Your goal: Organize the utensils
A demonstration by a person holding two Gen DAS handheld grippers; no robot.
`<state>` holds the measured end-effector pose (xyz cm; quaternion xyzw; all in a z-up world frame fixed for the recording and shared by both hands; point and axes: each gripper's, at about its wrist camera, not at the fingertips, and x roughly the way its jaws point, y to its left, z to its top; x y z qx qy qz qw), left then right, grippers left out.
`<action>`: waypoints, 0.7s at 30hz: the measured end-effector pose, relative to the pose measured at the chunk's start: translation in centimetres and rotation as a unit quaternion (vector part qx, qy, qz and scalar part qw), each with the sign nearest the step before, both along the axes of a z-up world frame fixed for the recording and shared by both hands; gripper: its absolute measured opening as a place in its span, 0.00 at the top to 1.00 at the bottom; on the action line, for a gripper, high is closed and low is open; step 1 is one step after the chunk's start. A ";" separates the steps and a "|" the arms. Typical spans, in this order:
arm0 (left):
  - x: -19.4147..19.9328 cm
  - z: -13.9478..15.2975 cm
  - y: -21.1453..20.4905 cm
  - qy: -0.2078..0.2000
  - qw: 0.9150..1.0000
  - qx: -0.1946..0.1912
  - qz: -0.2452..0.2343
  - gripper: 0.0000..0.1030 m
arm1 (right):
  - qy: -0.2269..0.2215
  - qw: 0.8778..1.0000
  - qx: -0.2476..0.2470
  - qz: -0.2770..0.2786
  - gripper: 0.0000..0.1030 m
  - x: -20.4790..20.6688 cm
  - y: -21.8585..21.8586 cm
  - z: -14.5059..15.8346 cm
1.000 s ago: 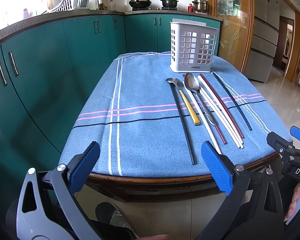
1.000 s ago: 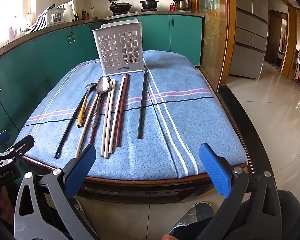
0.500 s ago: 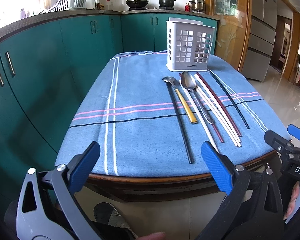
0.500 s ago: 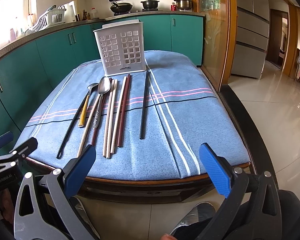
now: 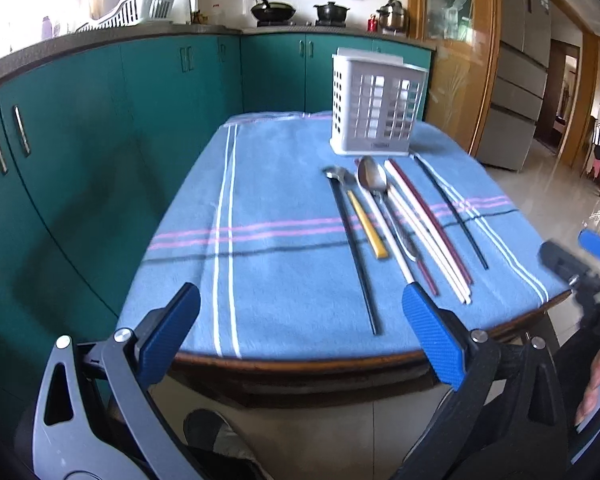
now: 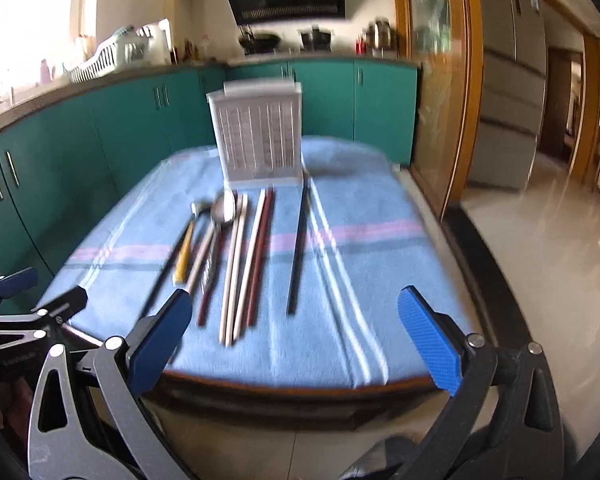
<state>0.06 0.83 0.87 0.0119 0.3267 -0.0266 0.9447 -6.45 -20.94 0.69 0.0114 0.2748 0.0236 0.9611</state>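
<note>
Both grippers have come nearer the table's near edge. The left gripper (image 5: 300,336) and right gripper (image 6: 294,330) gape wide, holding nothing, level before it. The utensils (image 5: 396,224) lie side by side, lengthwise toward the white caddy (image 5: 374,114) at the far edge.

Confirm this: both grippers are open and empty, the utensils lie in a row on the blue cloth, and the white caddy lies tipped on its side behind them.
One error: the white caddy stands upright, as the left wrist view shows. The rest holds: left gripper and right gripper are open and empty, and the utensils lie in a row on the blue cloth.
</note>
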 end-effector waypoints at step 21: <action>19.0 -0.1 -1.3 0.148 0.987 0.035 -0.043 0.05 | 0.035 0.999 0.003 -0.017 0.03 19.0 -2.6 3.9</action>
